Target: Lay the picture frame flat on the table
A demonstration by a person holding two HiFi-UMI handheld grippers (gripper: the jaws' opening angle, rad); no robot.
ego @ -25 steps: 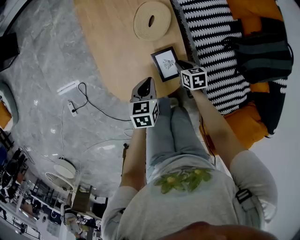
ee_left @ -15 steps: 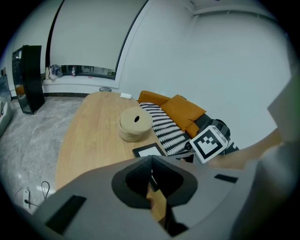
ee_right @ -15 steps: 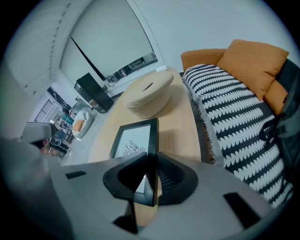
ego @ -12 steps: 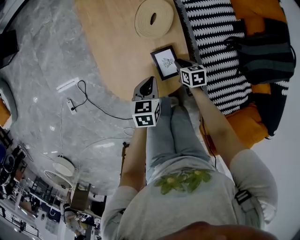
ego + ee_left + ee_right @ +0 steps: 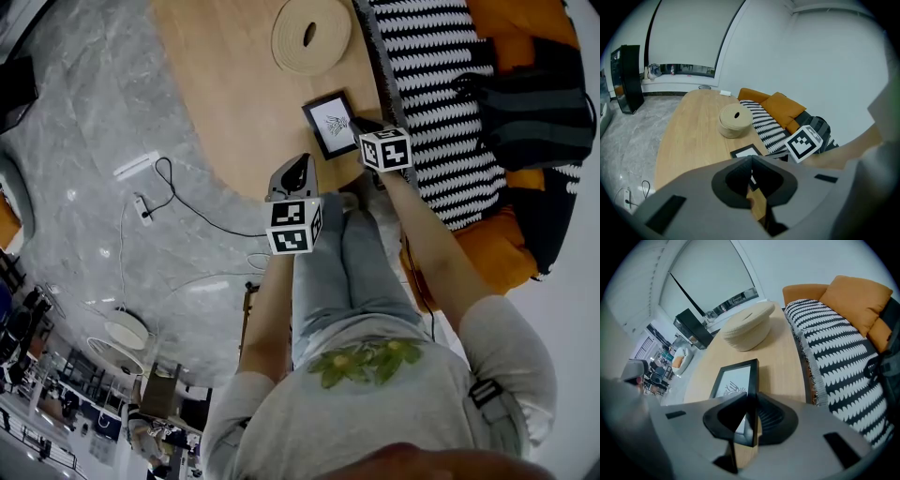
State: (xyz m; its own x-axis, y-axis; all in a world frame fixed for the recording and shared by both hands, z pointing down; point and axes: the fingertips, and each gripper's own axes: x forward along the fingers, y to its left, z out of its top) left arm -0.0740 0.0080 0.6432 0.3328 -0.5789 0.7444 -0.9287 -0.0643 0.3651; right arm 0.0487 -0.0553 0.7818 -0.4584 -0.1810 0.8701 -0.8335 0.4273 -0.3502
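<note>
**Black rectangular picture frame (image 5: 330, 125) clamped on the light wooden table (image 5: 234, 84)**

My right gripper (image 5: 751, 406) grips the frame's right border, close to the edge beside the black-and-white striped throw (image 5: 431, 94). My left gripper (image 5: 750, 165), jaws pressed together on nothing, hovers at the near edge.

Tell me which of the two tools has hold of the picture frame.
The right tool: its jaws are shut on the picture frame's dark edge. The left tool's jaws are together on nothing, apart from the frame.
</note>
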